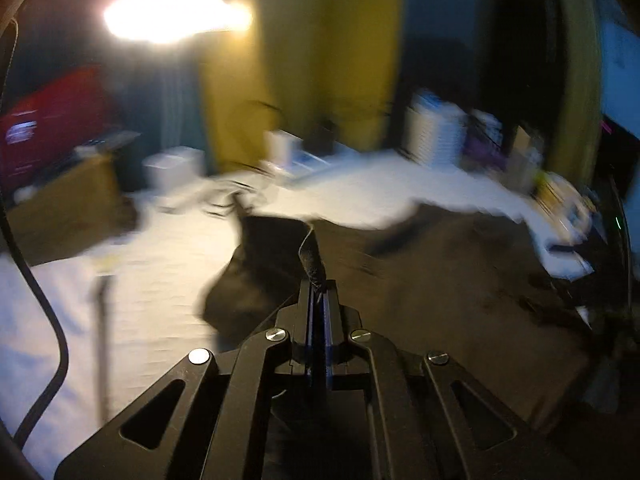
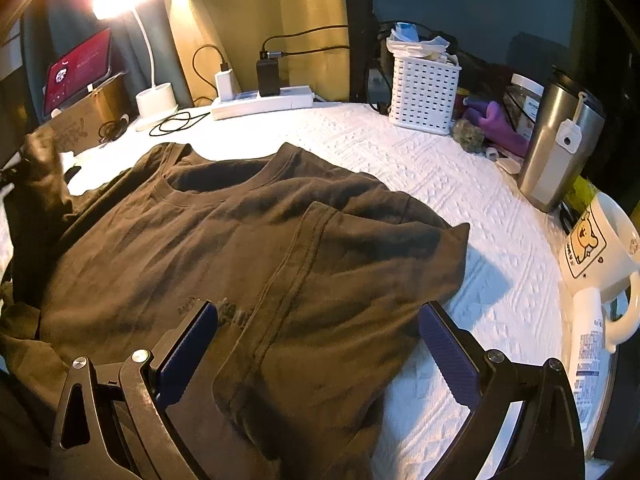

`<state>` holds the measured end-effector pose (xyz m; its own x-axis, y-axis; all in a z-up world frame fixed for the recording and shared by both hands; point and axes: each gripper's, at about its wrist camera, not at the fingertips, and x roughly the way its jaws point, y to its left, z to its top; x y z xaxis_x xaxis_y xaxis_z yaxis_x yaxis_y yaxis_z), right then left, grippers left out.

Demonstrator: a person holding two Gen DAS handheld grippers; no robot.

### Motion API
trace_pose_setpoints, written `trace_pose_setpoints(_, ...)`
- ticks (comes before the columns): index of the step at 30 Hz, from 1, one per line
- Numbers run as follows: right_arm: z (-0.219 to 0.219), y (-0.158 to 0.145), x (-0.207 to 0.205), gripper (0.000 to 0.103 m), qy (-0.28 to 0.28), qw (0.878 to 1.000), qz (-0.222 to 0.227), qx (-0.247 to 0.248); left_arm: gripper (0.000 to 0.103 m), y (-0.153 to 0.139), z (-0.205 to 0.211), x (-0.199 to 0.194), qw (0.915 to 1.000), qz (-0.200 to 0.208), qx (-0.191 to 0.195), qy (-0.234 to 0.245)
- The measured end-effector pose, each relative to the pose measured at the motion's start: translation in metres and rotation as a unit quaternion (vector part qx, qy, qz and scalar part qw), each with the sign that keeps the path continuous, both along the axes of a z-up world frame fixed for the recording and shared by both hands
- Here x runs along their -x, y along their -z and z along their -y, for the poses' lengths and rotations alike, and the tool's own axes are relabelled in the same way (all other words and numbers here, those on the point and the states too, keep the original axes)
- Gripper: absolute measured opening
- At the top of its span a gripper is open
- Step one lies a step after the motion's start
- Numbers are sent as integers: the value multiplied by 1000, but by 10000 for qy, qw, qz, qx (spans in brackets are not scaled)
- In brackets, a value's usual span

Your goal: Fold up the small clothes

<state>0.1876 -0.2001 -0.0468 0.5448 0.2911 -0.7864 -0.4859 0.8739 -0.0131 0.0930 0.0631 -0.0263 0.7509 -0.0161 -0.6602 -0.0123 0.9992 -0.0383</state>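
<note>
A dark brown T-shirt (image 2: 224,232) lies spread on the white quilted cloth (image 2: 460,184), neck toward the back, its right side folded over the middle. My right gripper (image 2: 318,332) is open just above the shirt's lower front, one finger on each side of a hem ridge. In the blurred left wrist view my left gripper (image 1: 318,286) is shut on a pinch of the brown shirt (image 1: 420,280) and holds it lifted above the cloth.
A white basket (image 2: 424,92), a steel tumbler (image 2: 556,140), a bear mug (image 2: 600,248) and purple items (image 2: 500,124) line the right side. A power strip (image 2: 260,100), a lamp (image 2: 154,100), cables, a box and a tablet (image 2: 78,70) stand at the back left.
</note>
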Motion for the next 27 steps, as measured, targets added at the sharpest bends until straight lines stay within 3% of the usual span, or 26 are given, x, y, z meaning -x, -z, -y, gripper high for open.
trace_pose_setpoints(4,5,1,3,101,76,10000,-24,-27,4,39,17,-27,9929,-1031,322,499)
trace_pose_setpoints(6,8,2,4,101,127,9999,-48,-30,11,42,12,-25,9892,-1184,630,583)
trace_pose_setpoints(8,11,3,3,101,184,9998,-65,-25,40,33,1,-16,9895,-1078,790,556)
trace_pose_setpoints(10,13,3,1,101,242,9997,-66,-16,50,19,-18,-6,9911,-880,930,377)
trace_pose_setpoints(15,15,-2,-4,101,298,9996,13,12,51,7,-77,2,9907,-587,1195,-272)
trace_pose_setpoints(19,14,-7,-8,101,328,9994,47,22,52,42,-106,-20,9847,-1010,1306,-552)
trace_pose_setpoints(23,12,-7,-11,101,343,9994,32,90,52,69,-106,-43,9784,-1318,1554,-354)
trace_pose_setpoints(25,13,-6,-12,101,387,9992,2,110,52,73,-101,-46,9782,-1231,1668,-102)
trace_pose_setpoints(26,14,-4,-14,101,419,9990,-23,128,48,73,-99,-47,9799,-1143,1635,-51)
trace_pose_setpoints(27,14,-3,-14,101,439,9989,-37,140,36,72,-94,-49,9826,-1068,1519,30)
